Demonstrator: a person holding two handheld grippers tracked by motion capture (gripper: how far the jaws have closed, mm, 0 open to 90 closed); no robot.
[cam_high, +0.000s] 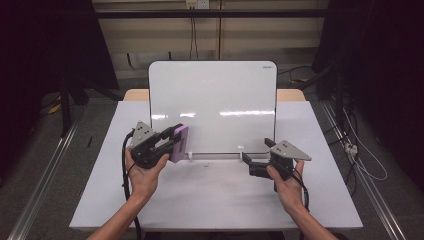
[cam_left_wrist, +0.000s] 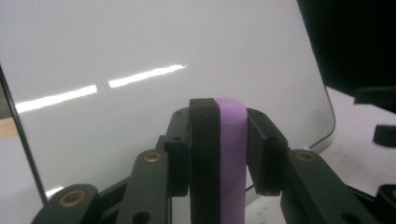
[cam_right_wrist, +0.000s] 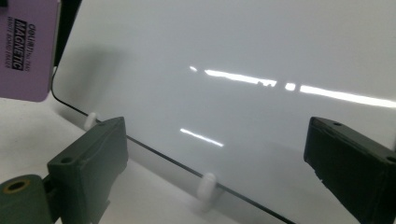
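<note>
A white whiteboard stands tilted back on small white feet on the table. My left gripper is shut on a purple magnetic whiteboard eraser, held at the board's lower left corner. In the left gripper view the eraser, purple with a black felt side, sits upright between the jaws, close to the board face. My right gripper is open at the board's lower right edge, with its jaws either side of bare board. The eraser's printed back shows at top left there.
The table top is covered in white. A wooden table edge shows behind the board. Metal rails run along the floor on both sides, and cables lie on the floor at right.
</note>
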